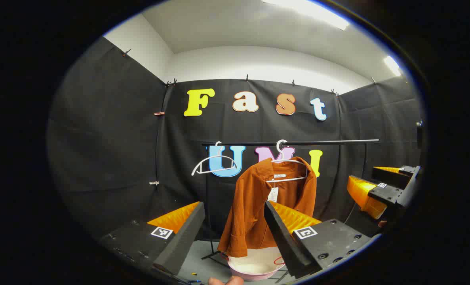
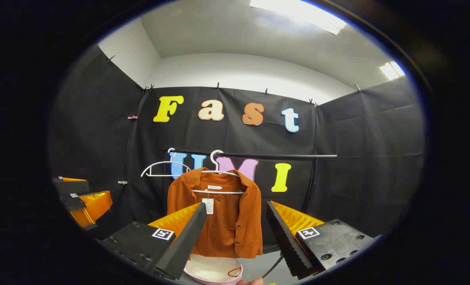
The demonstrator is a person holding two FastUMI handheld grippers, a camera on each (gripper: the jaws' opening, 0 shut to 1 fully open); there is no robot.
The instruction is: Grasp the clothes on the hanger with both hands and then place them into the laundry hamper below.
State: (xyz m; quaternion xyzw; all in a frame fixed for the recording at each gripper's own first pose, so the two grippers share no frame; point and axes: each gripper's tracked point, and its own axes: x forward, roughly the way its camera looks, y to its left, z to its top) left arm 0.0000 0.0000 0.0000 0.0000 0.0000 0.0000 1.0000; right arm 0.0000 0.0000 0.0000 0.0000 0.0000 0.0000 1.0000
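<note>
An orange corduroy shirt (image 1: 258, 206) (image 2: 223, 217) with a white tag hangs on a white hanger (image 1: 288, 162) (image 2: 219, 174) from the black rail (image 1: 298, 142) (image 2: 258, 155). Under it stands a pink-rimmed laundry hamper (image 1: 254, 267) (image 2: 215, 271). My left gripper (image 1: 235, 233) is open, well short of the shirt, its fingers framing it. My right gripper (image 2: 236, 233) is open too, also apart from the shirt. In the left gripper view the right gripper (image 1: 381, 188) appears at the far right; the right gripper view catches the left gripper (image 2: 80, 200) at the far left.
An empty white hanger (image 1: 215, 164) (image 2: 163, 168) hangs left of the shirt on the same rail. The rack's black upright (image 1: 208, 206) and its foot stand on the grey floor (image 1: 203, 269). A fingertip (image 1: 227, 281) shows at the bottom edge.
</note>
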